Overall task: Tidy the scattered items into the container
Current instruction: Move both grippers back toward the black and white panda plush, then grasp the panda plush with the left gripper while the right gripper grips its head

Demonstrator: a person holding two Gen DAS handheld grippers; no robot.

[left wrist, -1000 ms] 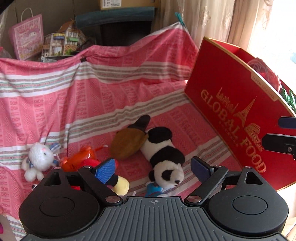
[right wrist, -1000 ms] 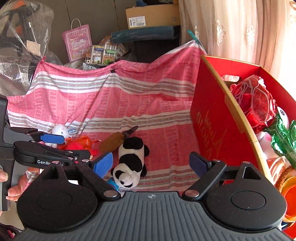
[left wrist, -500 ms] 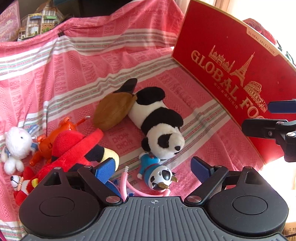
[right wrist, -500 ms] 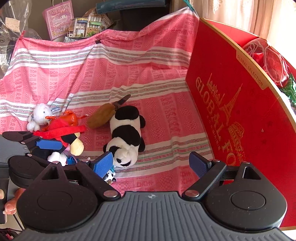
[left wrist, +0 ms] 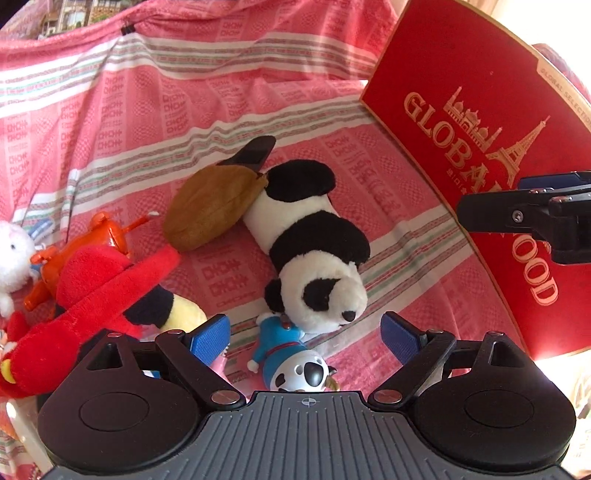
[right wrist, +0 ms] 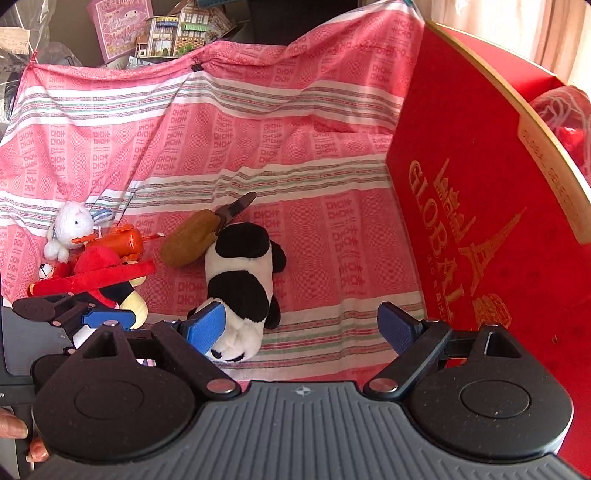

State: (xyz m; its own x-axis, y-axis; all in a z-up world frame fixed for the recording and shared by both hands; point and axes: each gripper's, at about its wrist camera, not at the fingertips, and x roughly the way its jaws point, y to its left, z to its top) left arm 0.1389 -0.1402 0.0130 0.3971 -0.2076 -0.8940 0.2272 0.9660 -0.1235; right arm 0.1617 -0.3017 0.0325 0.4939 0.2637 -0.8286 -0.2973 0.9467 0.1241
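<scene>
A plush panda (left wrist: 310,243) lies on the pink striped cloth (left wrist: 155,110), with a brown pouch (left wrist: 214,206) against its back. A small blue figure with a cow-patterned head (left wrist: 291,362) lies just below my left gripper (left wrist: 306,332), which is open and empty right above it. A red plush (left wrist: 85,306), an orange toy (left wrist: 85,243) and a white bunny (left wrist: 13,251) lie to the left. My right gripper (right wrist: 303,325) is open and empty, near the panda's head (right wrist: 236,339). The red "GLOBAL FOOD" box (right wrist: 480,192) stands at the right.
The box holds a red netted toy (right wrist: 565,122). A toy house (right wrist: 177,33) and a pink gift bag (right wrist: 122,26) stand behind the cloth's raised back edge. The left gripper shows in the right wrist view (right wrist: 74,314); the right gripper shows in the left wrist view (left wrist: 524,214).
Both grippers have moved down and forward toward the toys. The panda and the blue figure now sit much closer to the left gripper. Both stay open.
</scene>
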